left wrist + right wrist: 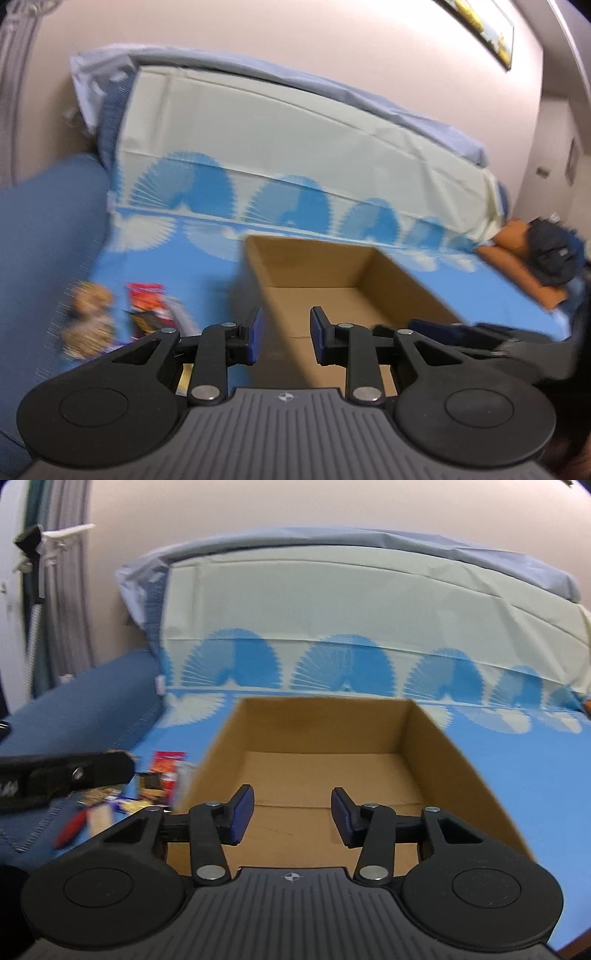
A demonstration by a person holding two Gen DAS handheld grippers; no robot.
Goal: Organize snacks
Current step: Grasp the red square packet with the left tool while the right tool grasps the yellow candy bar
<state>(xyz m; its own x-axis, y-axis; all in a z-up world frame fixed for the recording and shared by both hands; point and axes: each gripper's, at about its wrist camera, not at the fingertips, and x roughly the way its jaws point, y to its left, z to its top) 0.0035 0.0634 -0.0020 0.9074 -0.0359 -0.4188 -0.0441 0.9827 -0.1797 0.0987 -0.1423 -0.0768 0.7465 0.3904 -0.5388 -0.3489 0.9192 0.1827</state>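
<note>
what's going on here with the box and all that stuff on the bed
A person holds a two-finger gripper in each hand over an open cardboard box sitting on a blue patterned cover. The box looks empty so far. A small pile of snack packets lies on the cover to the left of the box. The left gripper and right gripper are both open and hold nothing. Both views are motion-blurred, so the packets cannot be identified.

The print on the snack packets point(162, 779) is too blurred to read
</note>
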